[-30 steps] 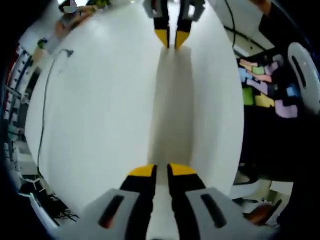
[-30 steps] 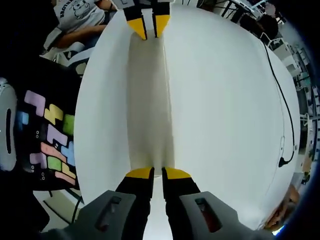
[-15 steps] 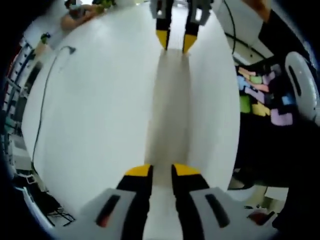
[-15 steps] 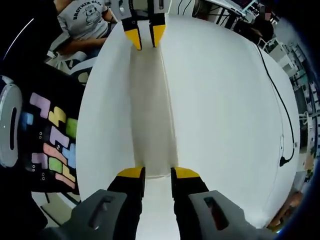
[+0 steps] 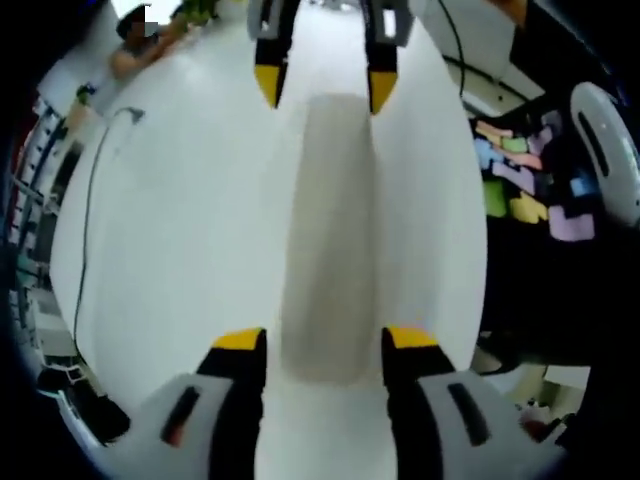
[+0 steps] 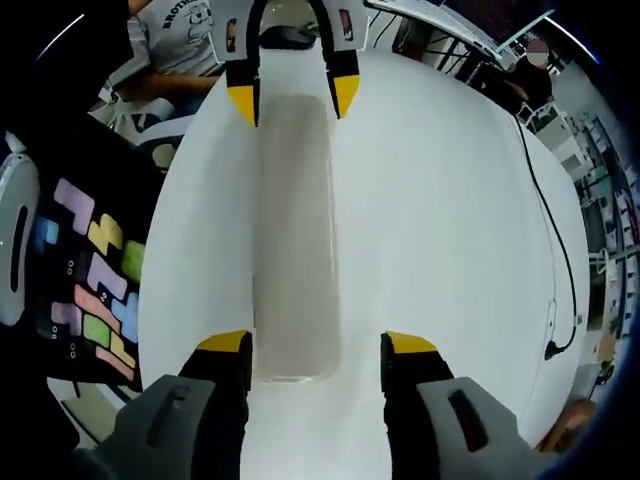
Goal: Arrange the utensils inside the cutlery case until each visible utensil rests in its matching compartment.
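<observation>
Now | left gripper (image 5: 325, 340) jaws apart | right gripper (image 6: 317, 345) jaws apart, facing across case (image 6: 292, 240)

A smooth white bench (image 5: 180, 230) carries a long, narrow, pale translucent case (image 5: 330, 230) lying flat along its middle (its inside cannot be made out). A thin black cable (image 5: 88, 210) trails across the bench near one edge, also seen in the right gripper view (image 6: 545, 230).
</observation>
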Action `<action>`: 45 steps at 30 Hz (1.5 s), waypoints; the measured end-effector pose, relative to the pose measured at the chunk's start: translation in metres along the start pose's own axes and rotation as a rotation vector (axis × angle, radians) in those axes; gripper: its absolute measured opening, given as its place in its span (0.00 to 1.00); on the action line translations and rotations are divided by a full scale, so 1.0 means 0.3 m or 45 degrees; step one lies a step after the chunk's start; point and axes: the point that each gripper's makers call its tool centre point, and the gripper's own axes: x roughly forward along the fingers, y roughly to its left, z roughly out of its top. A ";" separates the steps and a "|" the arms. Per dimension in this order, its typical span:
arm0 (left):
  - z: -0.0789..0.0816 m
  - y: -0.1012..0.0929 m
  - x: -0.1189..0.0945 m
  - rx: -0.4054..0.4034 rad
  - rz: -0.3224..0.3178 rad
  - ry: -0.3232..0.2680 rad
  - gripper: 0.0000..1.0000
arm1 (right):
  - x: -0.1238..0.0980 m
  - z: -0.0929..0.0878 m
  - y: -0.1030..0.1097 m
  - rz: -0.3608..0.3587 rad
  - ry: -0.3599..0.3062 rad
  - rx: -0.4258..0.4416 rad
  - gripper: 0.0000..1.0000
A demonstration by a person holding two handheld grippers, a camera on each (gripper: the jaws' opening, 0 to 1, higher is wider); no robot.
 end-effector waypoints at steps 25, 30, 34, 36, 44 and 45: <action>-0.003 0.001 0.064 -0.024 -0.070 -0.003 0.44 | 0.090 -0.015 0.004 0.073 0.058 -0.021 0.44; -0.003 -0.002 0.064 -0.028 -0.070 -0.003 0.44 | 0.090 -0.016 0.009 0.069 0.050 -0.024 0.44; -0.003 -0.006 0.065 -0.022 -0.068 0.028 0.44 | 0.089 -0.019 0.010 0.069 0.053 -0.017 0.44; -0.004 -0.006 0.065 -0.024 -0.069 0.043 0.44 | 0.088 -0.019 0.013 0.066 0.051 -0.012 0.43; -0.009 -0.013 0.060 -0.015 -0.068 0.013 0.44 | 0.088 -0.013 0.019 0.062 0.057 -0.019 0.42; -0.009 -0.014 0.060 -0.016 -0.065 0.015 0.44 | 0.088 -0.014 0.019 0.064 0.057 -0.019 0.42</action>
